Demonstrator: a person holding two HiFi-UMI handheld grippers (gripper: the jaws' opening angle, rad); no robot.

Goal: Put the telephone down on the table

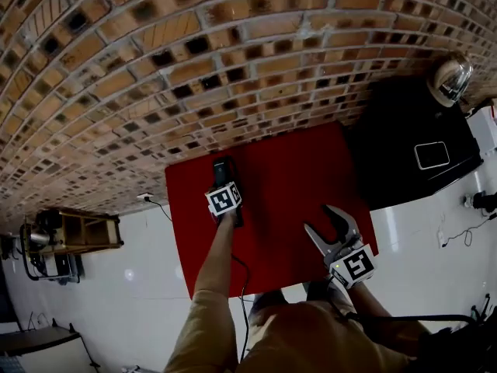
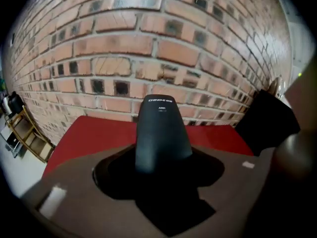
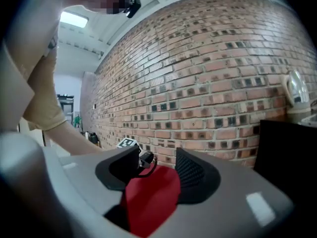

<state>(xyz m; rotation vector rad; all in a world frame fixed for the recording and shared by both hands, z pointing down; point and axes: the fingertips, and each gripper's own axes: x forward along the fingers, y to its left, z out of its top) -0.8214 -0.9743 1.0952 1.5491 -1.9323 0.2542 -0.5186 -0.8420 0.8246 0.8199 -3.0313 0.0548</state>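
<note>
A black telephone handset [image 1: 222,168] is held over the back left part of the red table [image 1: 287,185], close to the brick wall. My left gripper [image 1: 225,189] is shut on it. In the left gripper view the handset [image 2: 162,131] sticks out forward between the dark jaws of the left gripper [image 2: 162,168], its tip toward the wall. A thin black cord [image 1: 242,286] hangs down under my left arm. My right gripper [image 1: 319,218] hovers over the table's front right part, open and empty. In its own view the right gripper [image 3: 158,171] frames the red table [image 3: 151,197].
A brick wall [image 1: 194,61] stands right behind the table. A black cabinet [image 1: 404,154] sits to the right with a shiny domed vessel [image 1: 452,78] on it. A wooden rack [image 1: 78,231] stands on the white floor at left. Cables lie on the floor at right [image 1: 458,235].
</note>
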